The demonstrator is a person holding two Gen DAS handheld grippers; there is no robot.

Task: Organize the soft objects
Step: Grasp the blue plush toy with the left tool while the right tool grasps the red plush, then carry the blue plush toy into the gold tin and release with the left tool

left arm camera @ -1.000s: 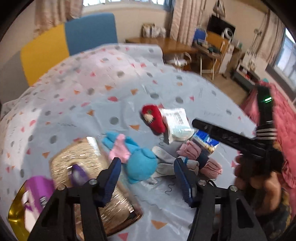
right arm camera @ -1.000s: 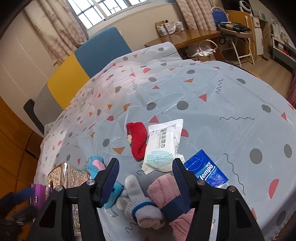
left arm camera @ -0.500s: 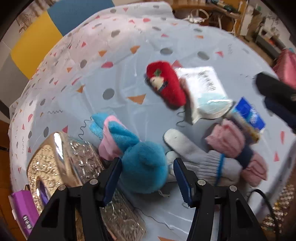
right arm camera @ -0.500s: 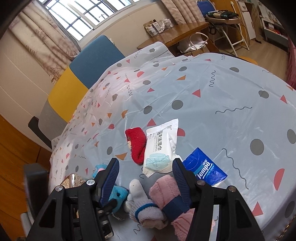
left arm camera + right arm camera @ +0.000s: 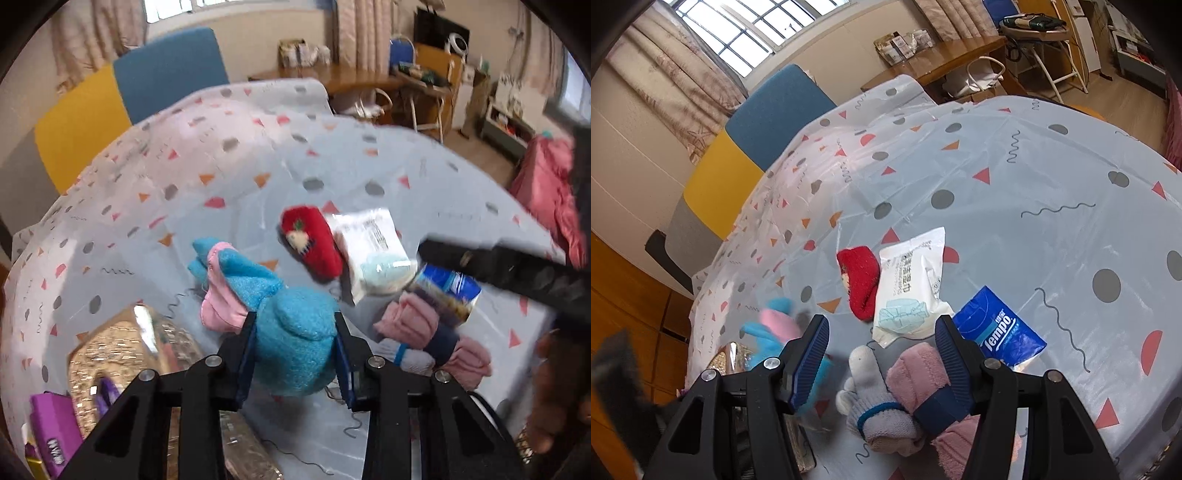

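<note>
left wrist | left tool [image 5: 294,354] just closed, gripping blue plush toy [image 5: 291,343] | right tool [image 5: 881,350] open

Surface under a patterned cloth [image 5: 1015,177]; blue-and-yellow chair [image 5: 750,129] at its far edge, gold tray [image 5: 110,343] and purple box [image 5: 51,424] at its near-left edge.

Blue/pink plush [image 5: 291,343], red sock [image 5: 860,280], pink mitten [image 5: 919,373], pale cloth [image 5: 1015,177] w/ grey dots, orange/red triangles
</note>
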